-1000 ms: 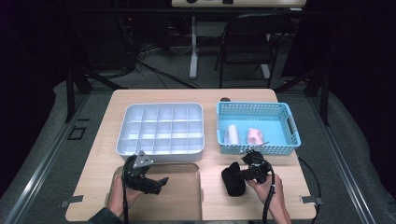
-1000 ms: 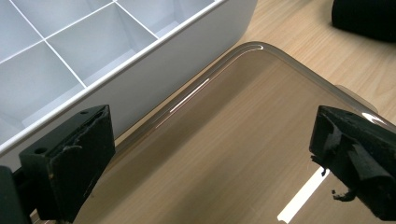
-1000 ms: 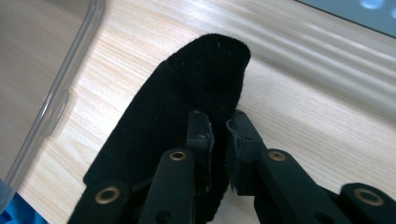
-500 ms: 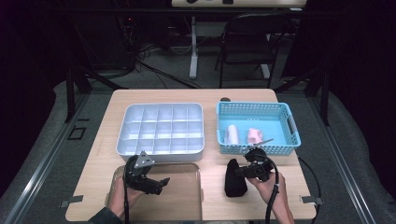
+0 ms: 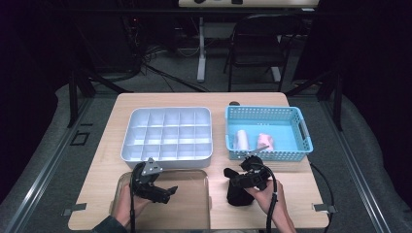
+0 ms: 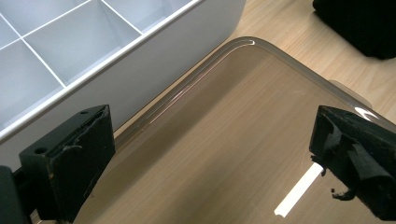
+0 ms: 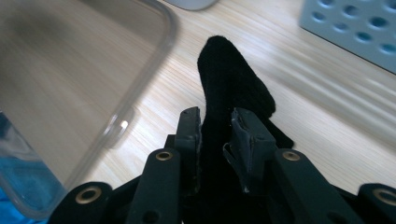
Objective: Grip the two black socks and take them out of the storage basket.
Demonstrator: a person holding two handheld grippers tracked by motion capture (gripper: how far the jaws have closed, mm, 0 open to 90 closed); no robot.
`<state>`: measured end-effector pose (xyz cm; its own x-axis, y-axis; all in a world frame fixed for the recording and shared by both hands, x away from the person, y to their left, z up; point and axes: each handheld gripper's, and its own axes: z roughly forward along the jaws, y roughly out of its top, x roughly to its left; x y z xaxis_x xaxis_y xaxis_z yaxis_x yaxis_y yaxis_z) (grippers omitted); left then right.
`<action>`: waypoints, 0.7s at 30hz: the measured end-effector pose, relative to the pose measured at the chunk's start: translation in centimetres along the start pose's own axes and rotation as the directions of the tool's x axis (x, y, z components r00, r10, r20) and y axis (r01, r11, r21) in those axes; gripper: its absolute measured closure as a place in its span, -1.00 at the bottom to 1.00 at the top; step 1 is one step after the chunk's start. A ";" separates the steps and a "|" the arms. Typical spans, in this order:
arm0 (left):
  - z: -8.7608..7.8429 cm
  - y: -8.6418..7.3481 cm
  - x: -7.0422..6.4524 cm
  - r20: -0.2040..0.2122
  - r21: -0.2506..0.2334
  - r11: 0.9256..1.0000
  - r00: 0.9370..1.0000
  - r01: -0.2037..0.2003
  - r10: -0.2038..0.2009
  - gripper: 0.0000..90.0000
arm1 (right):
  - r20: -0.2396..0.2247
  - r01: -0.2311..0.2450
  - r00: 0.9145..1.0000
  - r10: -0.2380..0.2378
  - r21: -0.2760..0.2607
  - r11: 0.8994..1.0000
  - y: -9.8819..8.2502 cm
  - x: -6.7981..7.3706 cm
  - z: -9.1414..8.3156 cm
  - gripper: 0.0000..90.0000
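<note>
A black sock lies on the wooden table at the front right, also seen as the black sock. My right gripper is shut on it, jaws pinching the cloth near one end. My left gripper is open over a clear plastic lid, nothing between its jaws. Behind the lid stands a white compartment tray, its cells bare. The black sock also shows at the top right of the left gripper view.
A light blue basket at the back right holds a white roll and a pink item. Its perforated wall is near the sock. A dark chair stands beyond the table.
My right gripper has turned and shifted left, dragging the sock slightly toward the lid. The left gripper has moved a little down and right over the lid.
</note>
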<state>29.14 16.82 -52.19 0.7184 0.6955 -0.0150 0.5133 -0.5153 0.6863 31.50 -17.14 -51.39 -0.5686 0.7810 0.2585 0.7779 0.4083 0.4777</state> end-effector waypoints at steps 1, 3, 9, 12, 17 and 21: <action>0.0 0.0 0.0 0.002 0.002 1.000 1.000 -0.001 0.001 -0.99 | 0.001 0.007 1.000 -0.007 -0.004 1.000 0.1 0.2 0.2 0.63; 0.0 0.0 -0.1 0.003 0.002 1.000 1.000 0.000 0.000 -0.99 | -0.005 0.014 1.000 -0.014 -0.006 1.000 0.2 0.5 0.6 0.67; 0.1 0.0 -0.1 0.005 0.007 1.000 1.000 -0.003 0.003 -0.99 | -0.023 0.072 0.997 -0.071 0.034 0.997 0.6 1.5 2.0 0.72; 0.1 0.0 -0.1 0.005 0.006 1.000 1.000 -0.004 0.004 -0.99 | -0.057 0.093 0.994 -0.090 0.064 0.994 0.7 1.9 2.6 0.64; 0.0 0.0 0.0 0.004 0.009 1.000 1.000 -0.006 0.006 -0.99 | -0.135 0.097 0.987 -0.092 0.031 0.995 0.6 1.6 2.0 0.43; 0.0 0.0 0.0 0.003 0.013 1.000 1.000 -0.011 0.011 -0.99 | -0.118 0.051 0.991 -0.055 -0.030 0.998 0.2 0.4 0.4 0.38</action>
<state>29.11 16.80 -52.22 0.7252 0.6885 -0.0096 0.5113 -0.5292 0.6771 31.50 -16.61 -51.52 -0.6378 0.6961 0.3296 0.7392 0.4332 0.5157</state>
